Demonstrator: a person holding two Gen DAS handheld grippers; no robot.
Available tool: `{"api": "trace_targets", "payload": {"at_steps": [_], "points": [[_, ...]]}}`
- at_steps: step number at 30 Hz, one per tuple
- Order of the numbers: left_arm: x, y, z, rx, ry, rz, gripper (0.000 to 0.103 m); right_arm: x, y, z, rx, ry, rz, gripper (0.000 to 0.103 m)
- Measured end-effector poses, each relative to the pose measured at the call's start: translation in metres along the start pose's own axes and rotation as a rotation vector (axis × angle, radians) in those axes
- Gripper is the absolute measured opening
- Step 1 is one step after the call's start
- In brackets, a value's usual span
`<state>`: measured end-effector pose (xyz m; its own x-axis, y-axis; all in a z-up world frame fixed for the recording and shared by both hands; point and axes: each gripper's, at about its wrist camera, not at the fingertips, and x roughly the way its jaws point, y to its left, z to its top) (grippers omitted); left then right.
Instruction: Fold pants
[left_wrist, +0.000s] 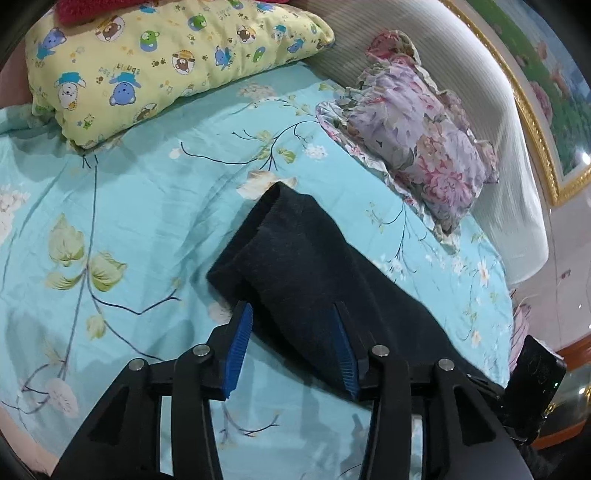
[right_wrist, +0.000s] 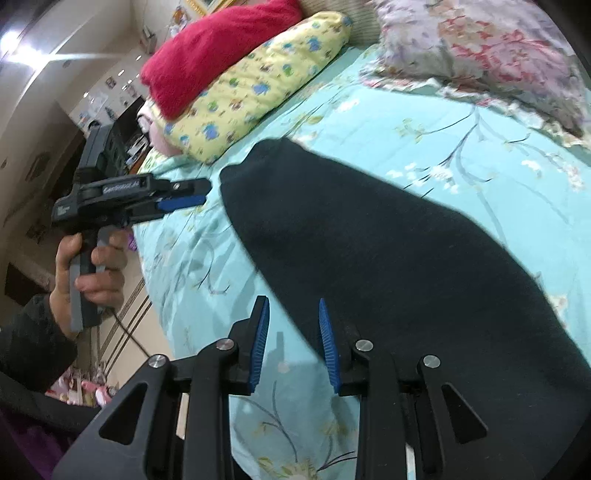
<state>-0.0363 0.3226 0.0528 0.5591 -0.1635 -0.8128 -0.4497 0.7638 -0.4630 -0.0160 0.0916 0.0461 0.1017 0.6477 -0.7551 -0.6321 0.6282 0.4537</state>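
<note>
Dark navy fleece pants (left_wrist: 325, 273) lie folded near the bed's (left_wrist: 147, 206) front edge; left claw (left_wrist: 295, 317) and right claw (right_wrist: 291, 314) both gape empty, apparently released.

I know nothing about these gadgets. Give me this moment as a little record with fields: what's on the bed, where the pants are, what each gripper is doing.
surface: bed with floral sheet
pants: dark pants, lying flat on the sheet
pillows: yellow pillow, floral pillow, red pillow
left gripper: open, pants edge between its fingers, not pinched
right gripper: open, at the pants' near edge, holding nothing
person: hand on the left gripper's handle
</note>
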Motion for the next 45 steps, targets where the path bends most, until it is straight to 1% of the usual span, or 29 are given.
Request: {"api": "trace_targets", "payload": {"at_steps": [2, 3, 6, 8, 11, 14, 16, 18, 20, 24, 27, 31, 33, 36, 38, 43, 44, 45], "points": [[0.004, -0.003, 0.003, -0.018, 0.004, 0.018, 0.051, -0.006, -0.007, 0.004, 0.025, -0.019, -0.017, 0.029], [0.005, -0.004, 0.005, -0.028, 0.004, 0.029, 0.054, -0.009, -0.012, 0.006, 0.038, -0.029, -0.032, 0.029], [0.01, -0.005, 0.008, -0.051, 0.01, 0.043, 0.055, -0.018, -0.029, 0.014, 0.085, -0.052, -0.079, 0.029], [0.013, -0.003, 0.01, -0.068, 0.02, 0.05, 0.057, -0.023, -0.043, 0.02, 0.129, -0.069, -0.101, 0.03], [0.019, -0.002, 0.012, -0.08, 0.036, 0.085, 0.057, -0.029, -0.066, 0.028, 0.214, -0.093, -0.148, 0.03], [0.023, 0.0, 0.012, -0.086, 0.044, 0.101, 0.057, -0.03, -0.09, 0.04, 0.302, -0.124, -0.165, 0.03], [0.026, 0.0, 0.012, -0.083, 0.054, 0.116, 0.057, -0.027, -0.102, 0.047, 0.338, -0.129, -0.18, 0.03], [0.029, 0.0, 0.011, -0.074, 0.061, 0.135, 0.057, -0.022, -0.111, 0.053, 0.368, -0.128, -0.177, 0.03], [0.034, 0.002, 0.01, -0.077, 0.074, 0.146, 0.057, -0.012, -0.12, 0.059, 0.389, -0.104, -0.178, 0.029], [0.041, 0.011, 0.009, -0.105, 0.097, 0.149, 0.057, 0.007, -0.13, 0.065, 0.393, -0.054, -0.18, 0.03], [0.046, 0.015, 0.009, -0.12, 0.111, 0.147, 0.057, 0.021, -0.132, 0.066, 0.388, -0.012, -0.157, 0.03], [0.053, 0.016, 0.01, -0.13, 0.123, 0.135, 0.057, 0.039, -0.13, 0.066, 0.353, 0.058, -0.143, 0.03], [0.058, 0.016, 0.011, -0.137, 0.135, 0.124, 0.057, 0.043, -0.128, 0.064, 0.333, 0.078, -0.144, 0.029], [0.07, 0.016, 0.009, -0.151, 0.158, 0.118, 0.058, 0.051, -0.124, 0.06, 0.309, 0.121, -0.125, 0.029], [0.077, 0.017, 0.007, -0.157, 0.171, 0.112, 0.057, 0.053, -0.124, 0.058, 0.3, 0.134, -0.111, 0.029], [0.085, 0.01, 0.004, -0.128, 0.14, 0.13, 0.056, 0.055, -0.125, 0.058, 0.272, 0.158, -0.085, 0.028], [0.085, 0.009, 0.004, -0.12, 0.135, 0.131, 0.046, 0.055, -0.122, 0.059, 0.256, 0.16, -0.088, 0.026], [0.086, 0.008, 0.003, -0.108, 0.131, 0.127, 0.034, 0.055, -0.12, 0.059, 0.239, 0.164, -0.089, 0.021]]}}
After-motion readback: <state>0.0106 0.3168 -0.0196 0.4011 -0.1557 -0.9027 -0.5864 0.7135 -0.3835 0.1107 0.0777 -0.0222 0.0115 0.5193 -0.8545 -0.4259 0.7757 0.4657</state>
